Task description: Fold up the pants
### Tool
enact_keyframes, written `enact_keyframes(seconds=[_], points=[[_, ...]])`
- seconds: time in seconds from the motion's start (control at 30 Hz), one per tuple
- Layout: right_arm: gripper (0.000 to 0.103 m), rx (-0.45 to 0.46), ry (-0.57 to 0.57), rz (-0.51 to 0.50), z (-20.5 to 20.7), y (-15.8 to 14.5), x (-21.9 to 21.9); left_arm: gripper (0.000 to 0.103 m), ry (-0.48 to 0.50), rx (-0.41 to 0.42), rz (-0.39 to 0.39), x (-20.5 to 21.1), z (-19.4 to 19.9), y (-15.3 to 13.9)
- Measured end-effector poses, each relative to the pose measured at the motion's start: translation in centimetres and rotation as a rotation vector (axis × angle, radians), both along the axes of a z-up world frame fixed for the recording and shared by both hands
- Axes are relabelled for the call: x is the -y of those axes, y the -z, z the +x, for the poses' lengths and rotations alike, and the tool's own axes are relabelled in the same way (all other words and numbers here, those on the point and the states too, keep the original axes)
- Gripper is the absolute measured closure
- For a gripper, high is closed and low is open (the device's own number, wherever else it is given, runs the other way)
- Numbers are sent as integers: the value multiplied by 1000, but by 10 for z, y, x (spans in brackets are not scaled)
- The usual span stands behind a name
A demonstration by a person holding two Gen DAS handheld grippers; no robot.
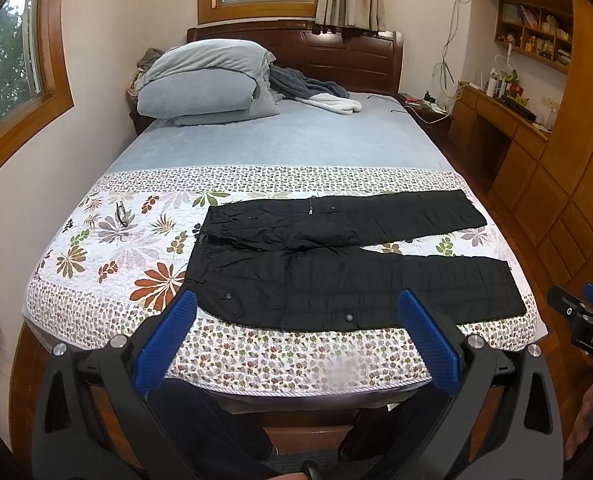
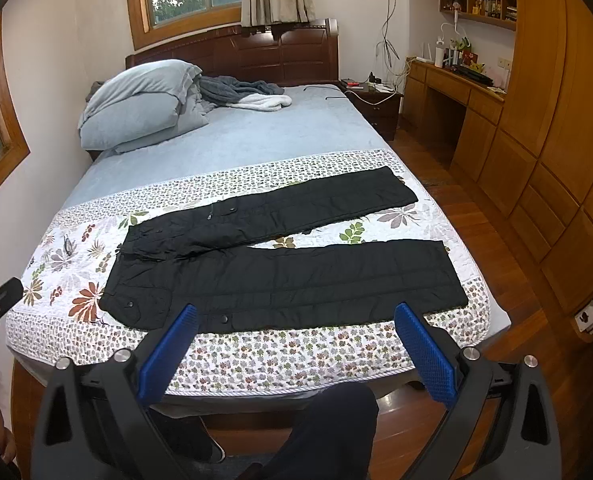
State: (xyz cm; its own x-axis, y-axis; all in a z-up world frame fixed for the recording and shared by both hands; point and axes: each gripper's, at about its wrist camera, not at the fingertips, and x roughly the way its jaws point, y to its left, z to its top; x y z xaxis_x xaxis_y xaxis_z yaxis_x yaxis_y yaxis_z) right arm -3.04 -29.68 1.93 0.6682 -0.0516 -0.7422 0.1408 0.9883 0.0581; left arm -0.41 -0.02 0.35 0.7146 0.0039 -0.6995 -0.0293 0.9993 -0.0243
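Note:
Black pants (image 1: 336, 264) lie flat on the floral quilt at the foot of the bed, waist to the left, the two legs spread apart and pointing right. They also show in the right wrist view (image 2: 288, 268). My left gripper (image 1: 296, 300) is open and empty, held above the bed's near edge in front of the pants. My right gripper (image 2: 296, 316) is open and empty, also at the near edge, further right; it shows at the right edge of the left wrist view (image 1: 584, 308).
A pair of glasses (image 1: 121, 213) lies on the quilt left of the pants. Folded blue bedding (image 1: 204, 80) and a grey-white blanket (image 1: 316, 92) sit at the headboard. A wooden desk (image 2: 456, 84) and wardrobe (image 2: 556, 120) stand right of the bed.

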Motion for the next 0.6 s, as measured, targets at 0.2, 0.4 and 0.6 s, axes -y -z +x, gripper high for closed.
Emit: enact_keyframes(seconds=[0.2,0.4,0.6], points=[[4,0,1,-1,1,-1,-2,3,-2,0,1,0,-1,1],[4,3,-4,-4,3,-2,-4,3,-1,-1,2,1,-1,0],[4,3,-9,-8,2,-2,-7,3,-4,-3,2,0,-1,2]])
